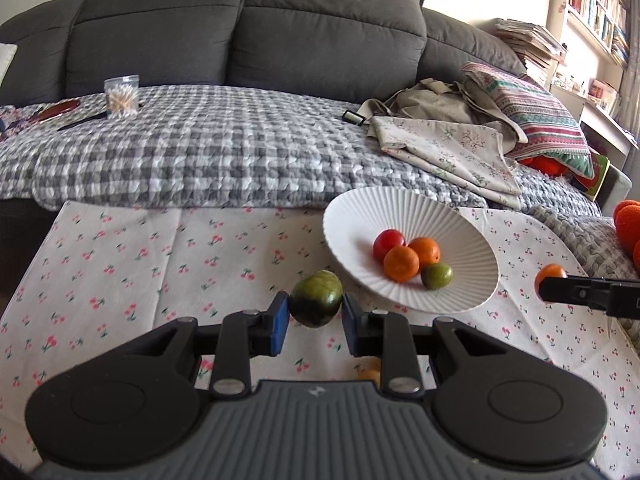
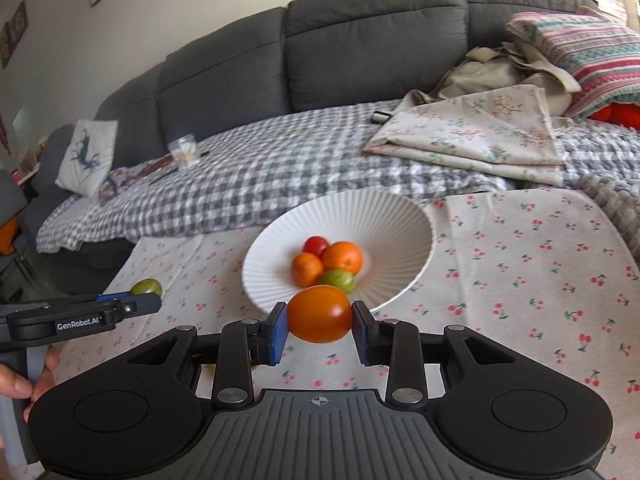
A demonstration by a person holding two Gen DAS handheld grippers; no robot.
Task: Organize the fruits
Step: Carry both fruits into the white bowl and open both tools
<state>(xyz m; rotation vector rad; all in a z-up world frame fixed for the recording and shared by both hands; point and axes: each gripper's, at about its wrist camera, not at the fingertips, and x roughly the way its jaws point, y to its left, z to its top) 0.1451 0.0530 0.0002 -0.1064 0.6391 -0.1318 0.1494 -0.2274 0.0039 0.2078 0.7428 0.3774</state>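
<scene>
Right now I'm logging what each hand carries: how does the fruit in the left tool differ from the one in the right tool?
The left tool grips a dark green fruit; the right tool grips an orange fruit with a reddish patch. The green fruit is beside the white bowl; the orange fruit is at its near rim. Both are smooth, egg-shaped, pinched between blue pads, off the cloth.
</scene>
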